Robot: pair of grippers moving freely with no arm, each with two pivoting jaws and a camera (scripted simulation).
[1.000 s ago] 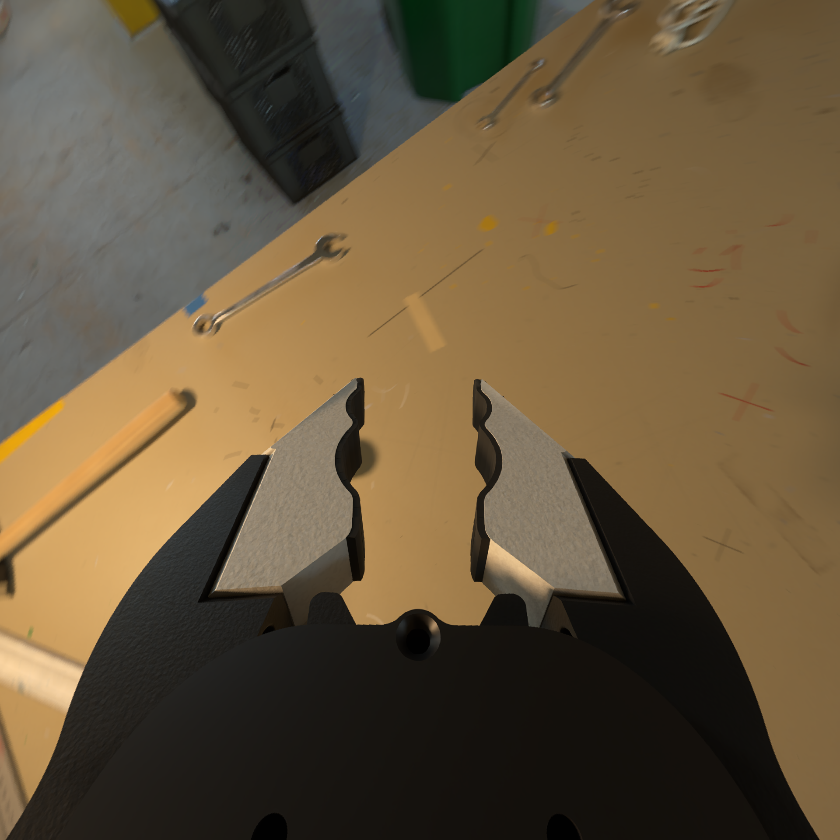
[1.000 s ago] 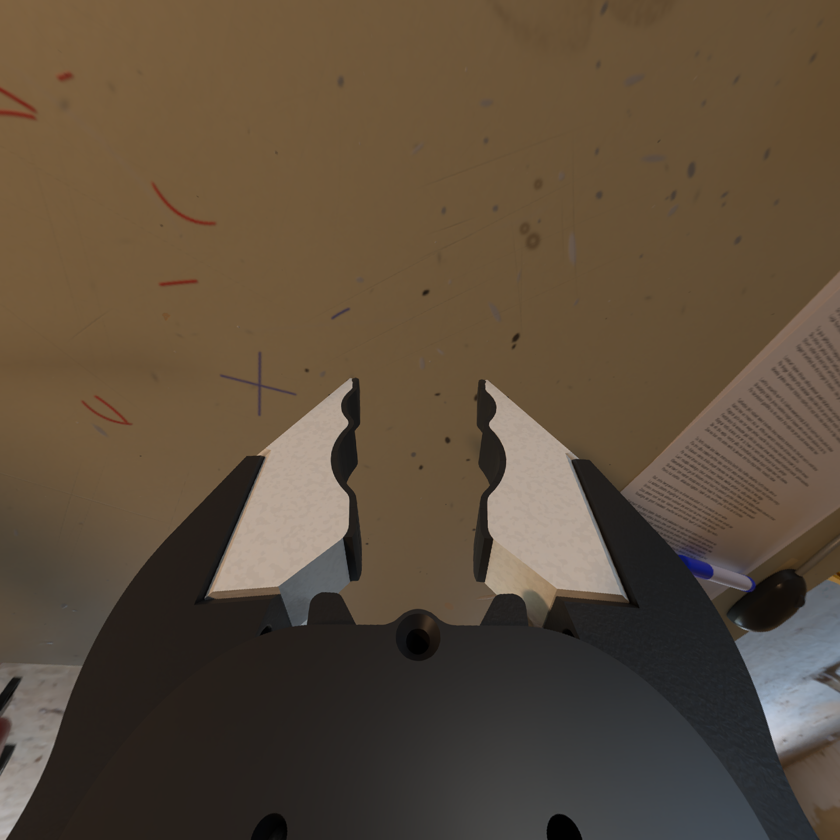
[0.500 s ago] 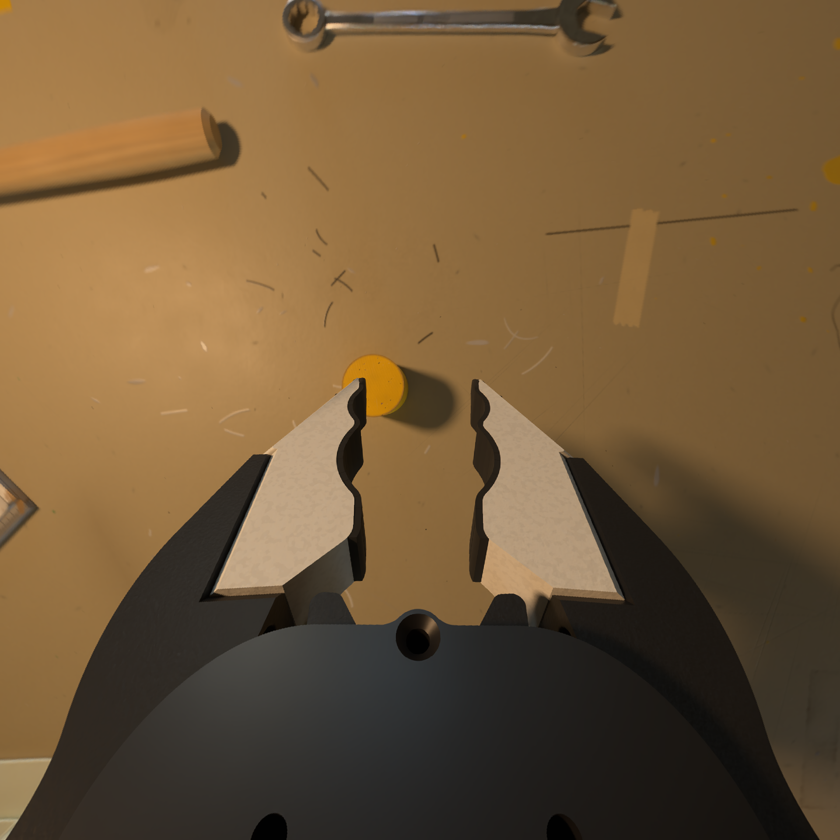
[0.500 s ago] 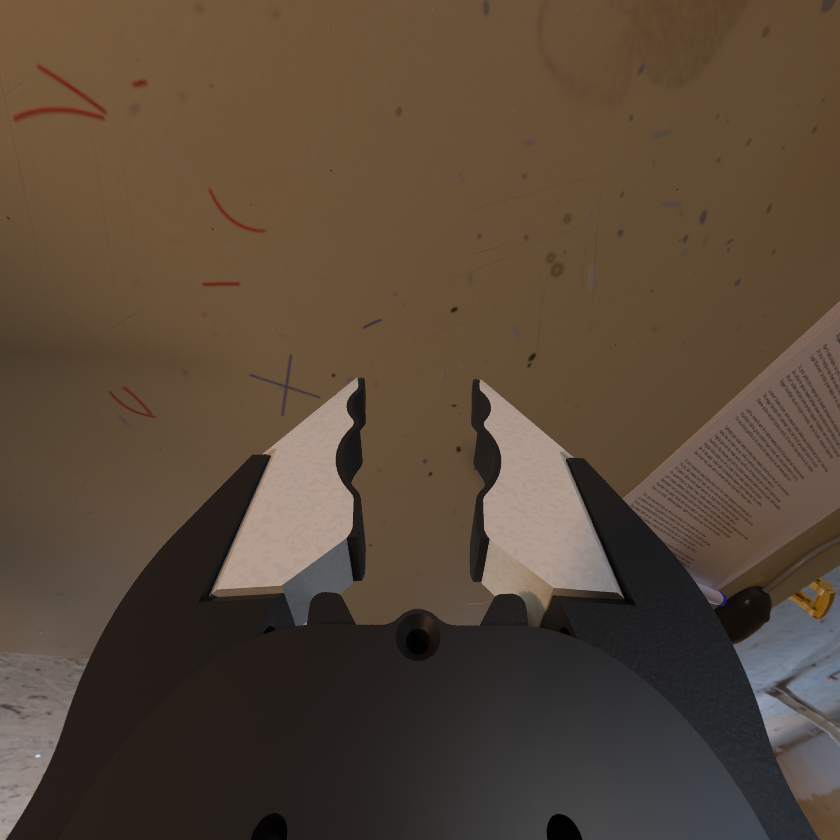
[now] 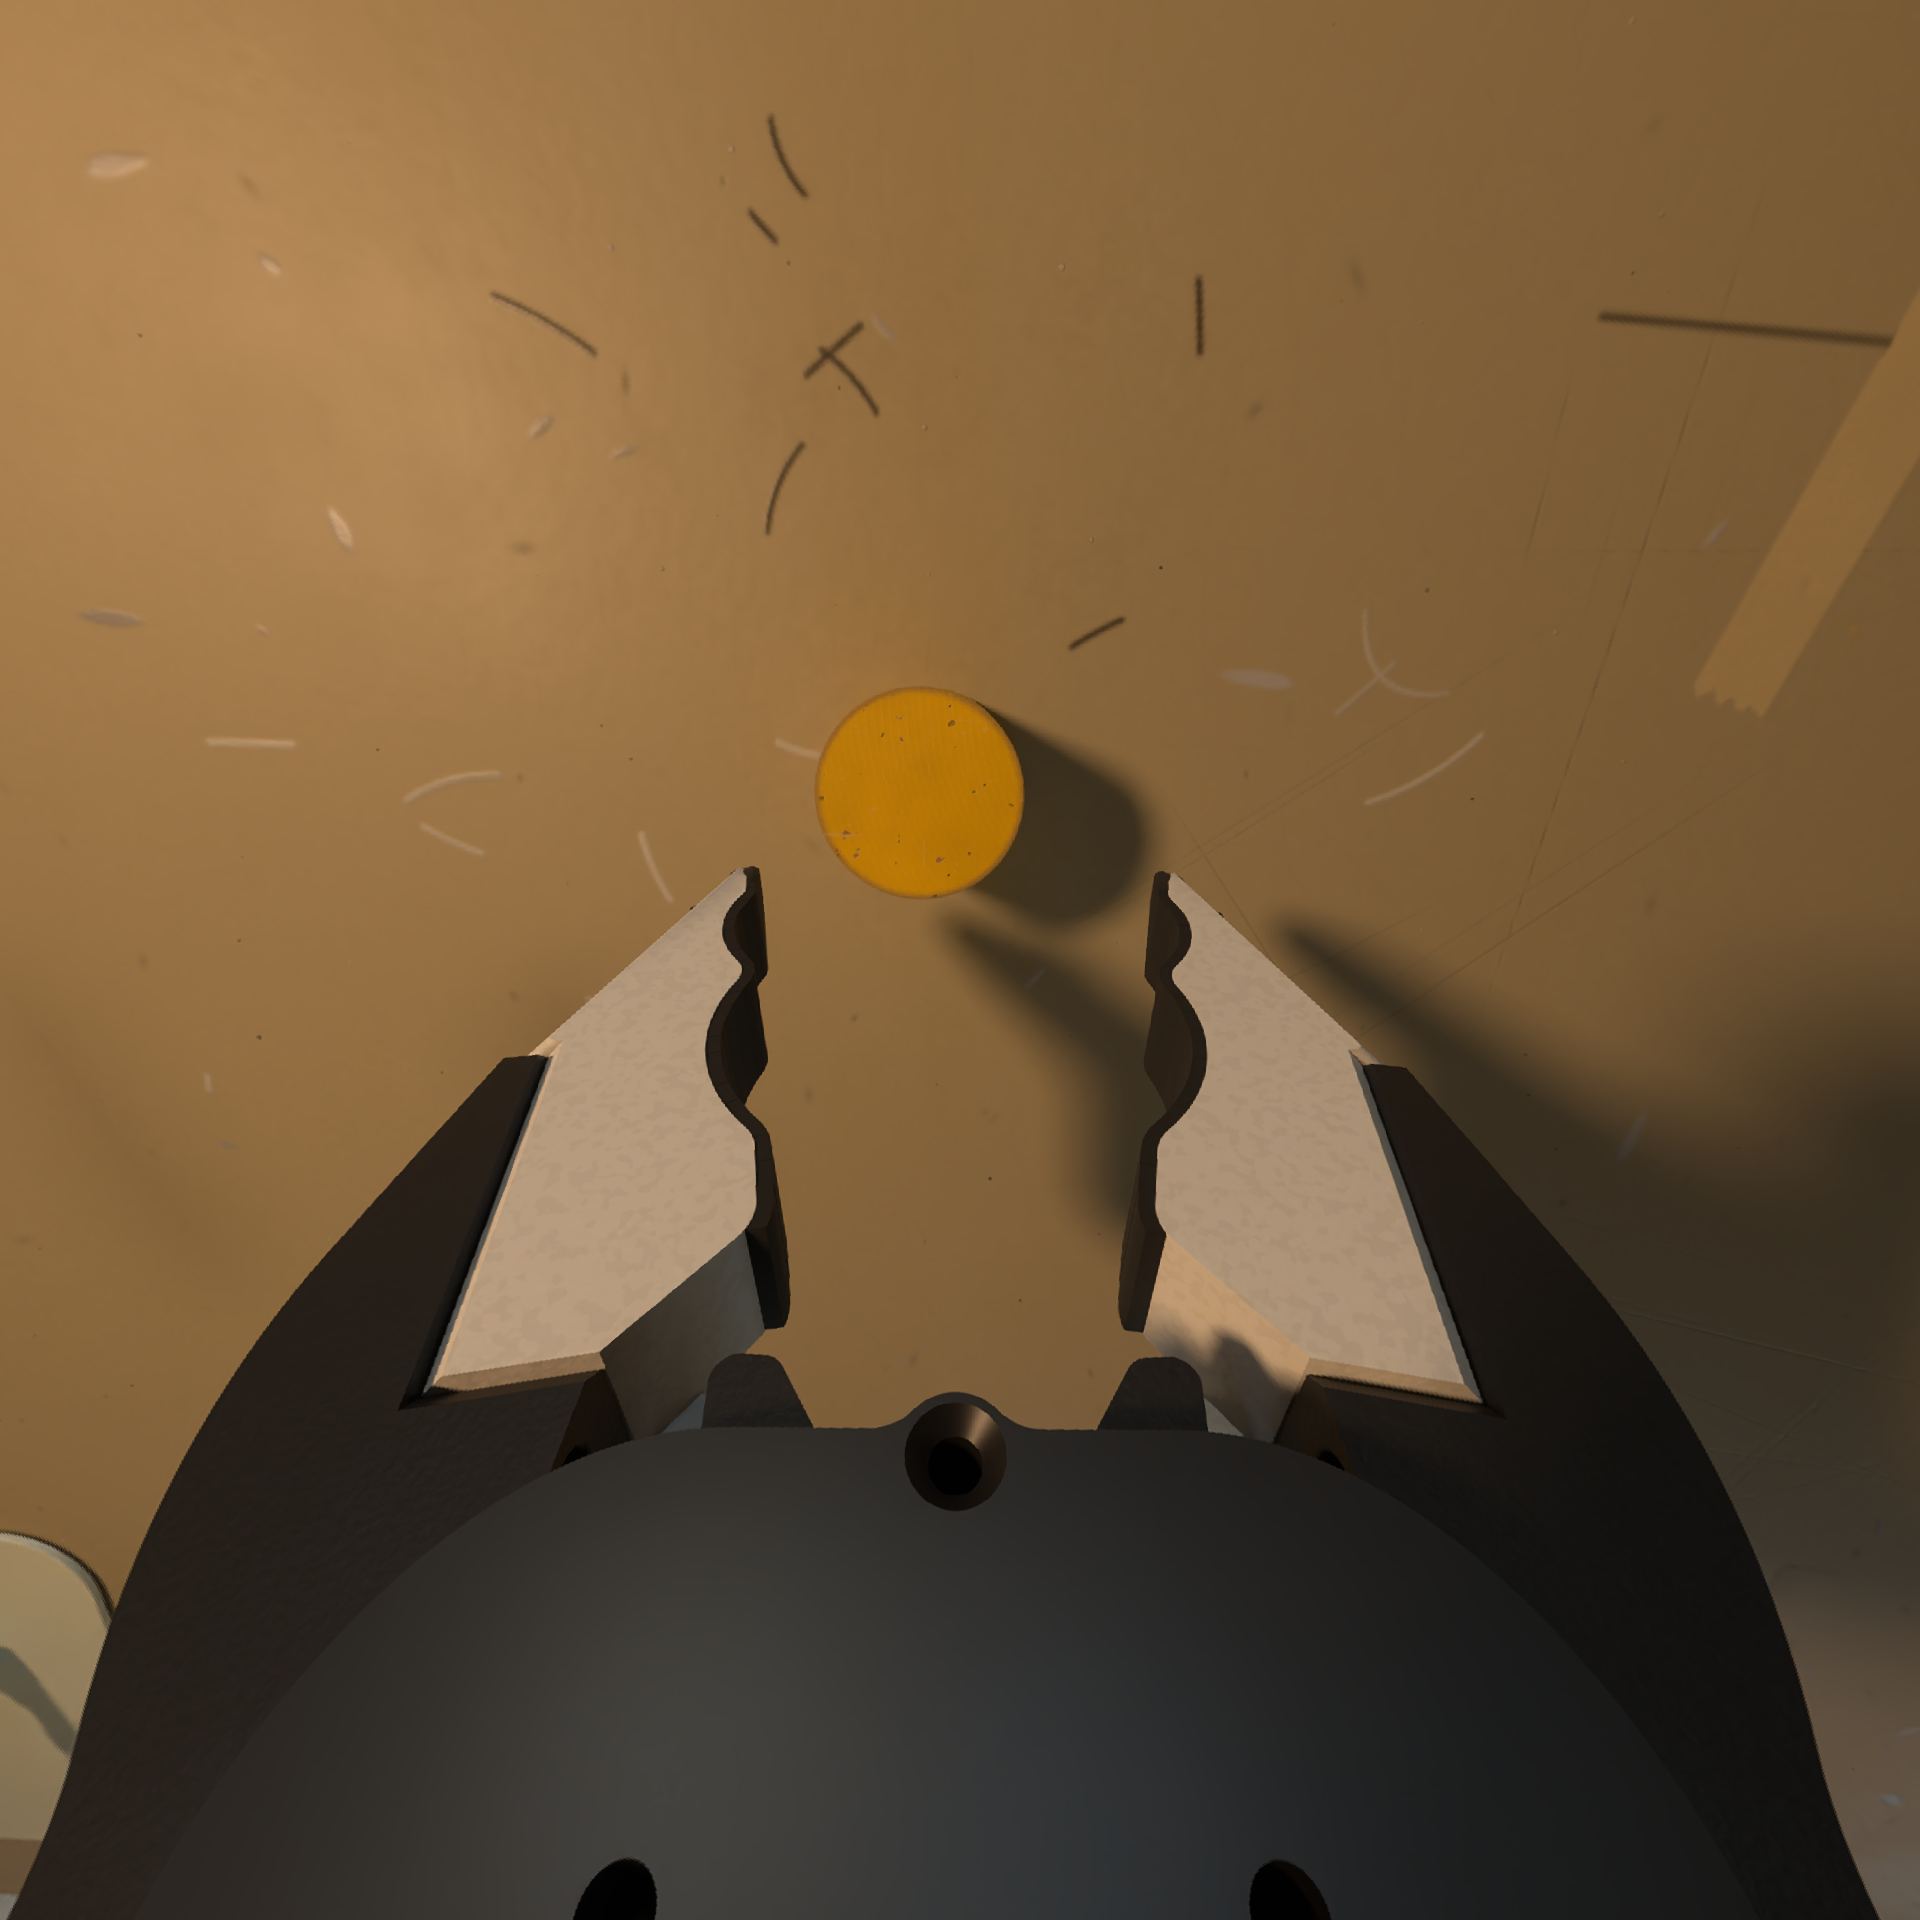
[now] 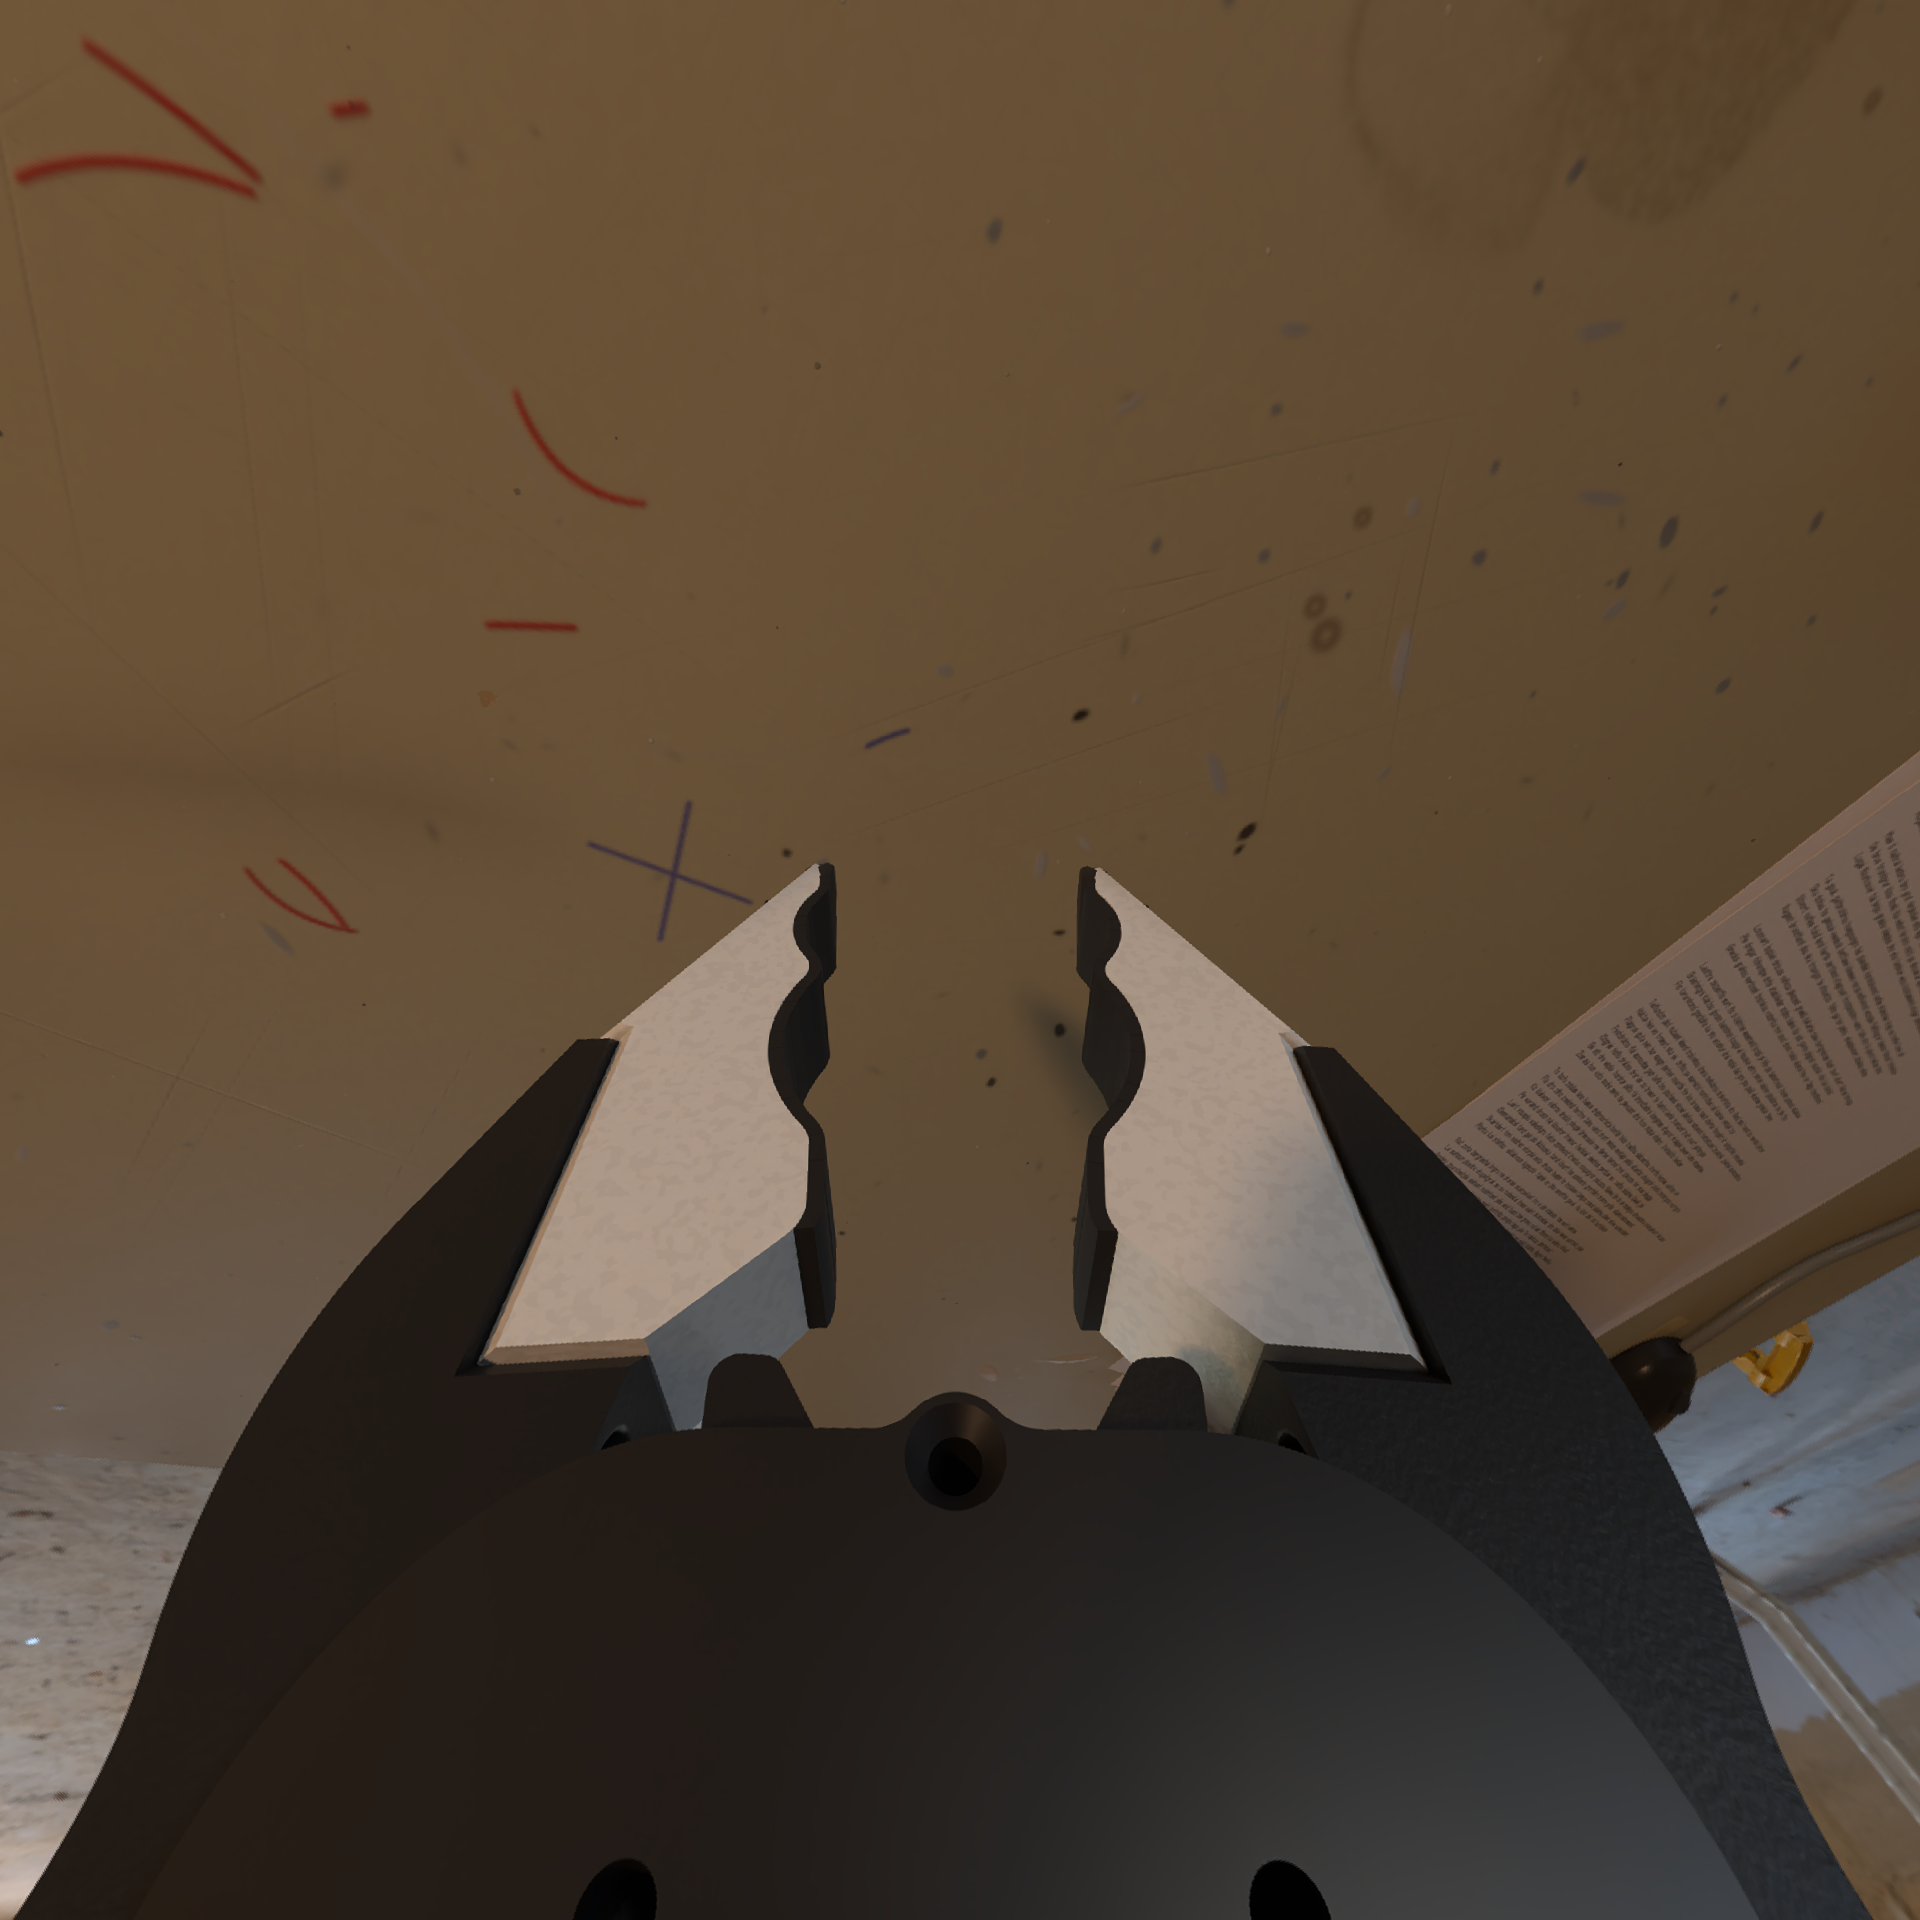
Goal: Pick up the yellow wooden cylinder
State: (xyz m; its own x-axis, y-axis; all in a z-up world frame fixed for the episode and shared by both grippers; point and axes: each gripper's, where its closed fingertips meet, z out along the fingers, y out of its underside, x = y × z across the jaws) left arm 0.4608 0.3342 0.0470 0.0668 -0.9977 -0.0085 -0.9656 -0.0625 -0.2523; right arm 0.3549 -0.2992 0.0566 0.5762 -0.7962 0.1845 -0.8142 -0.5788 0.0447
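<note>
Where half a second ago the yellow wooden cylinder (image 5: 918,792) was half hidden behind the tip of our left-hand finger, it now stands clear just beyond the fingertips of our left gripper (image 5: 956,875), nearly on the line between them though a little toward the left-hand finger (image 5: 623,1132); we see only its round top face, so we are looking almost straight down on it as it stands on the workbench (image 5: 416,416), its shadow falling toward the right-hand finger. The jaws of this gripper have spread wider than they were and hold nothing, and the gap now looks broader than the disc, which we judge means we are lined up for the grasp, with only the descent and the closing left to do. The wrench and wooden dowel have dropped out of view, so we have come closer to the surface. Our right gripper (image 6: 956,871) has barely moved: its fingers stand apart and empty over bare bench, with a printed sheet (image 6: 1704,1049) out beyond its right-hand finger, and we judge it plays no part in the pick
</note>
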